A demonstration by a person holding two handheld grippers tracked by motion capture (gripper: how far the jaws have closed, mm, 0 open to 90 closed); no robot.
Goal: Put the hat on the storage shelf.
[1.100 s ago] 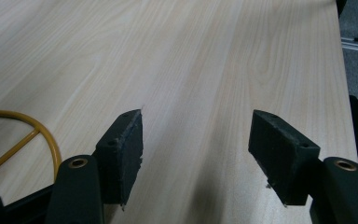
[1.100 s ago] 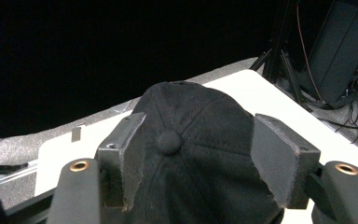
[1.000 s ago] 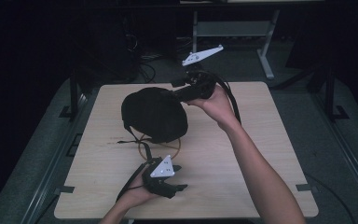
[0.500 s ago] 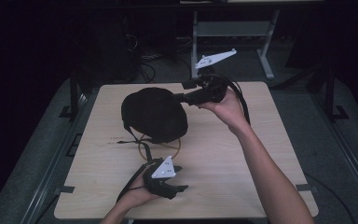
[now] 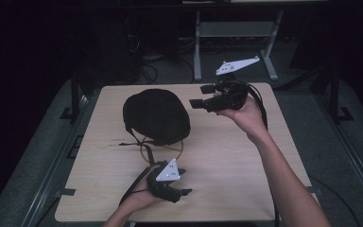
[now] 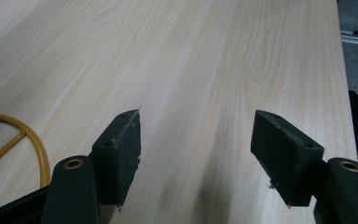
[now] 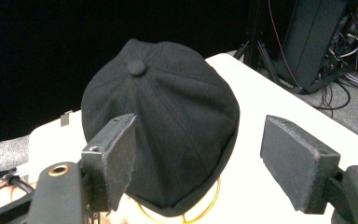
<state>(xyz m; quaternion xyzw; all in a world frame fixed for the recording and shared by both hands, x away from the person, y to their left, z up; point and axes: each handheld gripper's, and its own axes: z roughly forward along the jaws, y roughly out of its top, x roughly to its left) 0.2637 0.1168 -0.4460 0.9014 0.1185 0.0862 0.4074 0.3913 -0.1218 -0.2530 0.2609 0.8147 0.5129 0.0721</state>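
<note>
Right gripper (image 5: 200, 96), just widened and empty, hovers beside the black cap (image 5: 156, 116) (left gripper (image 5: 183, 181) apart over bare table (image 5: 227, 156))

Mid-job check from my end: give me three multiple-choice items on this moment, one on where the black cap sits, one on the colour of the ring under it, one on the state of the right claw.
1. Where does the black cap sit on the table?
A. On its far left part
B. At its near right corner
C. On the floor

2. What colour is the wire ring under the cap?
A. Blue
B. Yellow
C. White

3. How is the right claw?
A. Shut on the cap
B. Shut on the ring
C. Open, nothing between its jaws

Answers: 1 A, the high view shows the cap far and left of centre. 2 B, a yellow loop pokes out at the cap's near edge. 3 C, the jaws have just been opening and stand apart, short of the cap.
</note>
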